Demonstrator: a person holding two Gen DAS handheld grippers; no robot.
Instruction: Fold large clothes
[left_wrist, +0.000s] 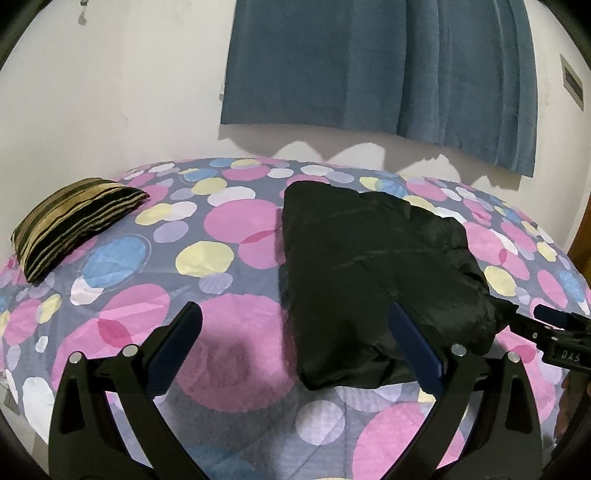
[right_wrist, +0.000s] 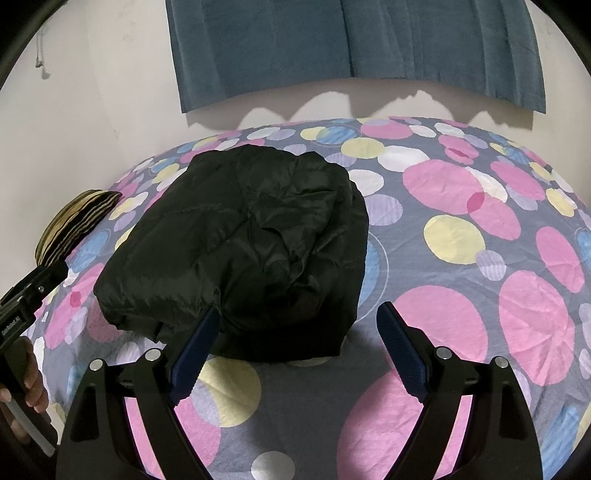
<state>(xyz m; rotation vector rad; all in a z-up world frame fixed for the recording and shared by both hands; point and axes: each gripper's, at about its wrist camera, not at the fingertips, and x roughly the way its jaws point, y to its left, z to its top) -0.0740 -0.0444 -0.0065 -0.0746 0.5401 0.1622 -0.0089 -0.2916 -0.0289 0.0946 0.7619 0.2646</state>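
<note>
Black jacket (left_wrist: 373, 273) is folded into a compact, roughly rectangular bundle, lying flat on the bedspread (left_wrist: 221, 280) around mid-bed, closer to the near edge than to the wall. Fabric is shiny, thin, synthetic-looking, with quilted puffiness and lots of fine creases; the top layer shows a diagonal fold line, and the near right corner bulges where layers stack. Edges are uneven, not square. Left gripper (left_wrist: 295, 332) is spread wide and grasping nothing: its left finger is over bare bedspread, its right finger (left_wrist: 417, 350) overlaps the near edge of the jacket in the left wrist view, but I can't tell if it touches the cloth or just sits above it. Right gripper (right_wrist: 299, 332) is also spread wide and empty: left finger (right_wrist: 195, 343) overlaps the jacket's near edge, contact unclear; right finger is over bare bedspread. In both, the jacket's near edge falls partly in the gap, with no pinch on it. Gripper bodies are matte black plastic with silver pivot pins, finger pads dark blue and ribbed. Bedspread is grey cotton-like fabric, lightly wrinkled, printed with overlapping pink, yellow, blue and white circles. Striped cushion (left_wrist: 74, 221), black and gold with a satin sheen, sits at the far left of the bed, well apart from the jacket. Blue curtain (left_wrist: 388, 66) hangs in soft vertical pleats on the white wall (left_wrist: 110, 92) behind the bed. A hand (right_wrist: 33, 380) grips the left tool's handle at the left edge of the right wrist view.
</note>
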